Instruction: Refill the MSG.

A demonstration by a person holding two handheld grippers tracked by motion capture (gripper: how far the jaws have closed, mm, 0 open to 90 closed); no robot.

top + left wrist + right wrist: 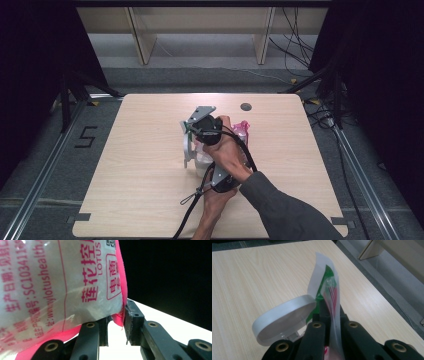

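Both grippers held packaging above the surface (pixel 150 150): right gripper (pixel 331 315) clamped the green-printed bag (pixel 325 290), left gripper (pixel 116 322) narrowly pinched the pink packet (pixel 62 282). Judged mid-transfer; next, careful separation.

A light wooden table (pixel 150 165) is standing on a grey floor (pixel 200 75). A small dark round hole (pixel 245 106) is sitting near its far edge. A pink bag (pixel 242 131) is resting on the table.

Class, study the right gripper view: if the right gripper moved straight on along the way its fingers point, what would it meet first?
Probably nothing new: the right gripper is already shut on the clear bag. Beyond it lies bare table, likely the first thing met, though depth is unclear.
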